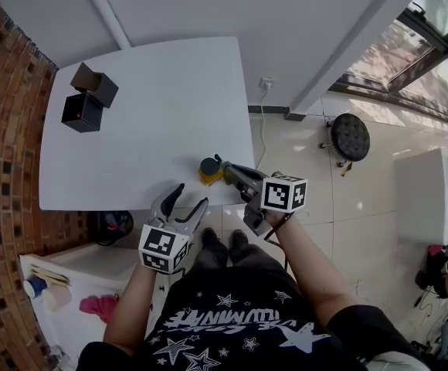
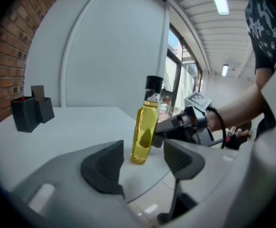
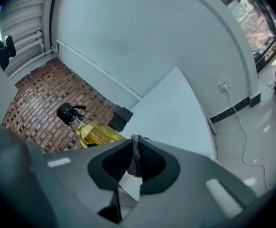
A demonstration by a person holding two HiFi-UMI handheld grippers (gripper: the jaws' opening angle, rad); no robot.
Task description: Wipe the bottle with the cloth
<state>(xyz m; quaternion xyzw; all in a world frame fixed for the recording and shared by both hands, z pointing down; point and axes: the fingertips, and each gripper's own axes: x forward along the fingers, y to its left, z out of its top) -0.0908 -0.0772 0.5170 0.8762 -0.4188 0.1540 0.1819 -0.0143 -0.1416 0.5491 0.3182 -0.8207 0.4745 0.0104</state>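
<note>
Bottle (image 1: 211, 170) with yellow liquid and a black cap stands upright on the white table (image 1: 147, 114), close to the table's front edge on your side and toward its right end. Your right gripper (image 1: 230, 171) reaches in level from the right, and its tips sit just beside the bottle's side. Whether they press on it cannot be told. In the right gripper view the jaws are clenched on a thin fold of grey cloth (image 3: 136, 152), which stands pinched between the two dark pads (image 3: 150, 161) and pokes out a little above them. The bottle shows just past the tips there, up and to the left.

Your left gripper (image 1: 191, 198) hangs lower and nearer to you, off the table's front edge and a little to the left of the bottle. Its jaws stand apart and hold nothing. In the left gripper view the bottle (image 2: 145, 127) appears beyond the gap between the pads (image 2: 104, 165), clear of both, with the right gripper (image 2: 176, 127) coming in at its far side.

Two black boxes (image 1: 89, 99) sit together at the far left of the table, well apart from the bottle.
</note>
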